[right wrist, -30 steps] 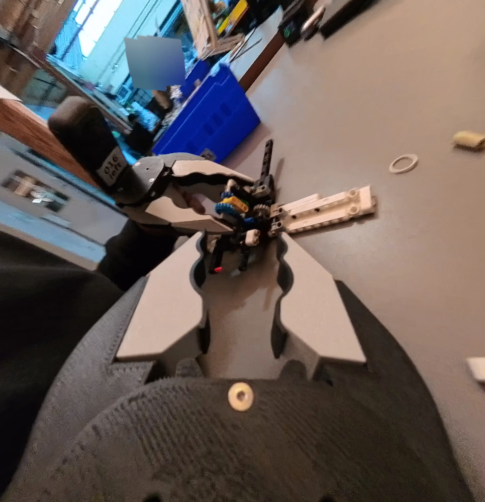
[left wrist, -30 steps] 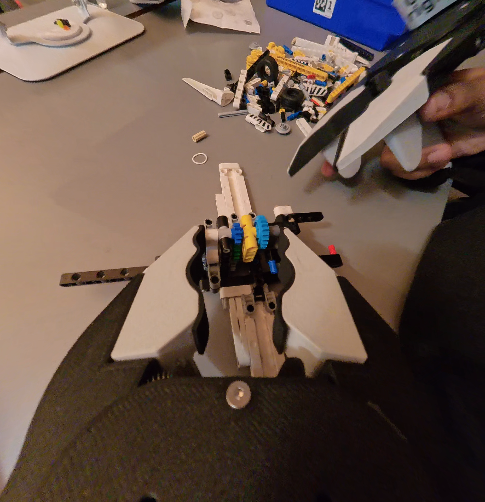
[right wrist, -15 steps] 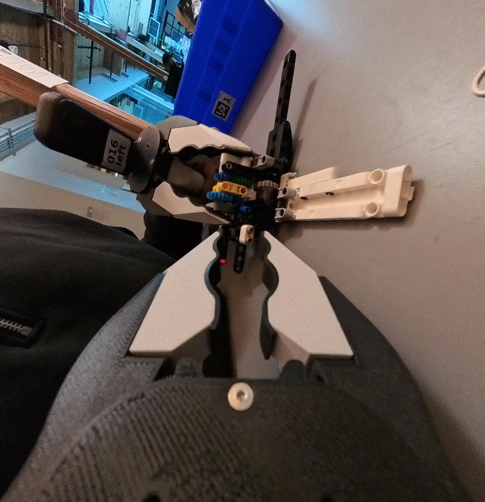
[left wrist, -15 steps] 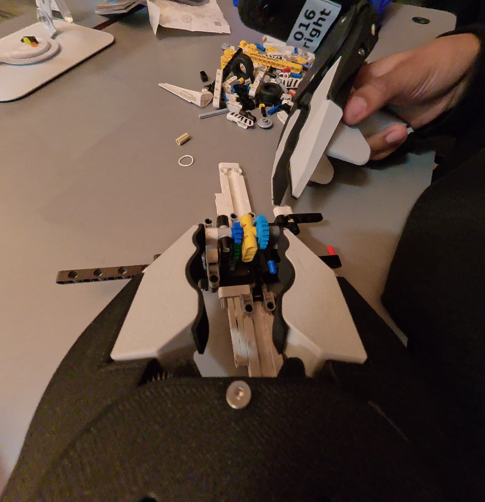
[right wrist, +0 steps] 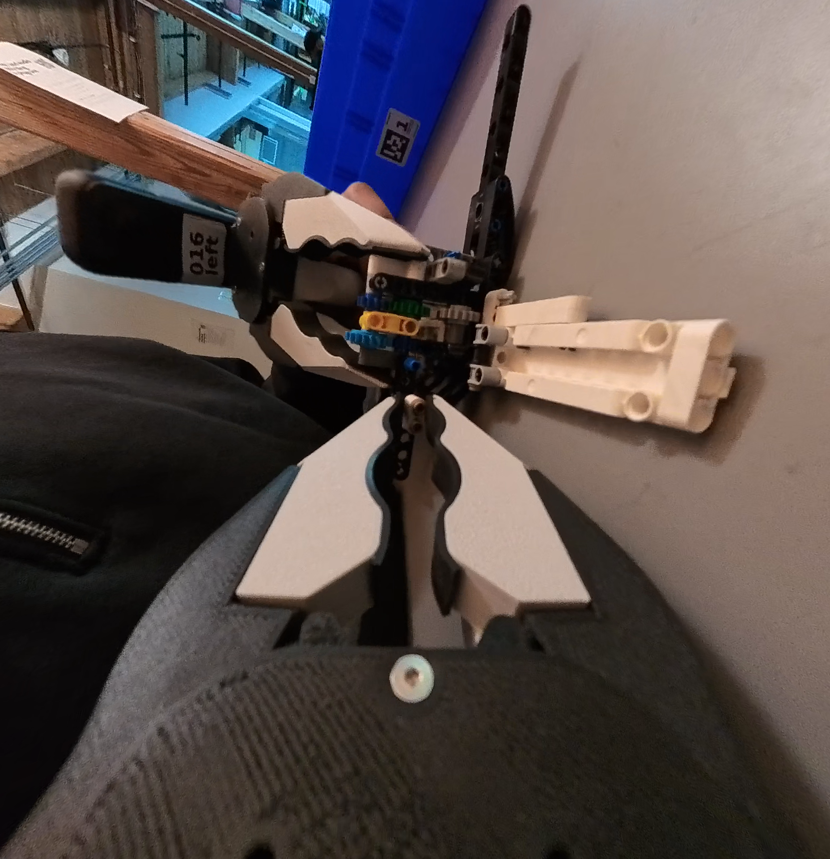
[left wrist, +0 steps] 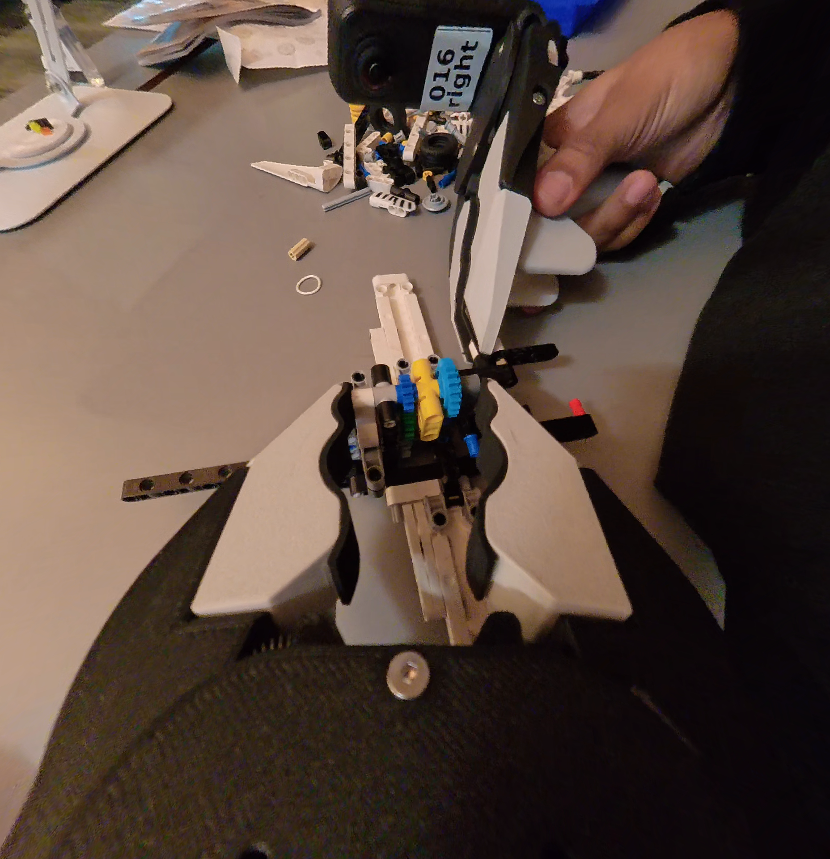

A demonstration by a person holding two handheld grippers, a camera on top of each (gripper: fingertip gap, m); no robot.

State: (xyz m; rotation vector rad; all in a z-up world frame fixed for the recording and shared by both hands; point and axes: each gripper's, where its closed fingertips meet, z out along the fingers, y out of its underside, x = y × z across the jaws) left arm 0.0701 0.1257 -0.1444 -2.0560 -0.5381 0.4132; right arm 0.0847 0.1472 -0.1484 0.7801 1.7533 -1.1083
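Jaws clamped: left gripper [left wrist: 415, 418] bracing gear assembly [left wrist: 420, 409] on table [left wrist: 171, 325], right gripper [right wrist: 415, 418] pinching its black lever [right wrist: 401, 453].

Black beam [left wrist: 181, 479] partly behind the left tool [left wrist: 415, 418]; parts pile [left wrist: 394, 153] perhaps half-hidden by the right tool [left wrist: 473, 353].

model [left wrist: 418, 418]: glossy plastic | table [left wrist: 148, 348]: smooth matt grey | rail [right wrist: 125, 135]: grained wood

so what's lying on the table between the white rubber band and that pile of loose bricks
In the left wrist view, one small tan connector lies between the rubber band and the pile; otherwise bare grey table.
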